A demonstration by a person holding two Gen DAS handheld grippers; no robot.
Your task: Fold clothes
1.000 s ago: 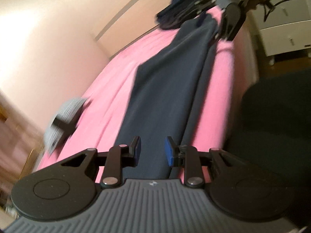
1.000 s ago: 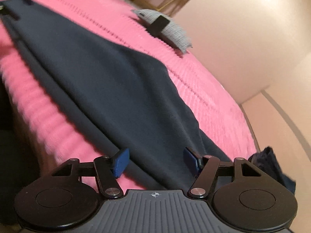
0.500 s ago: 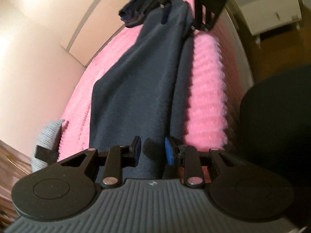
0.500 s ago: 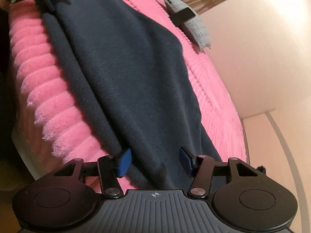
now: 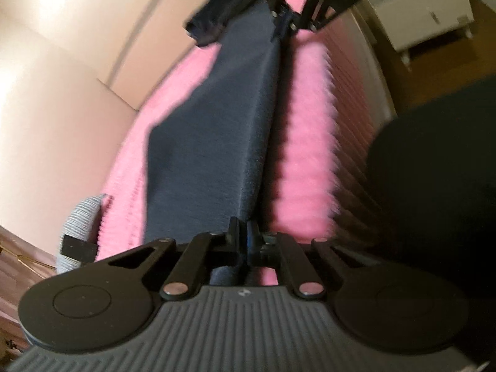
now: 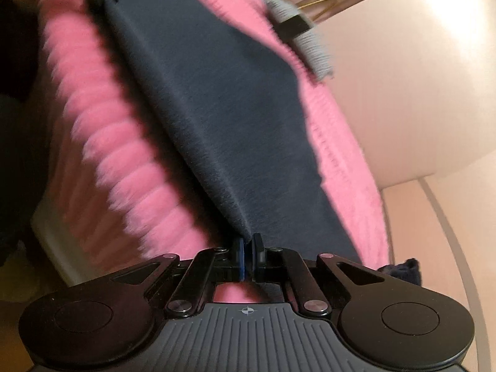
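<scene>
On the bed, across a pink ribbed plush blanket [image 5: 307,142], lay 1 dark navy garment [image 5: 217,142], stretched long between 2 hand-held grippers. Left hand-held gripper [image 5: 245,232]: jaws clenched on one end of the garment's near edge. Right hand-held gripper [image 6: 248,248]: jaws likewise clenched on the opposite end of that edge. Progress, as judged: garment spread and pinched at both ends; the edge appeared raised into a ridge, so a lengthwise fold looked barely begun, with carrying-over and further folds left. Also on the bed: 1 grey ribbed item [image 6: 307,46] with a black band, and 1 crumpled dark cloth [image 5: 223,12] at the far end. Room: pale pink walls, white drawer unit [image 5: 431,12], wooden floor.
</scene>
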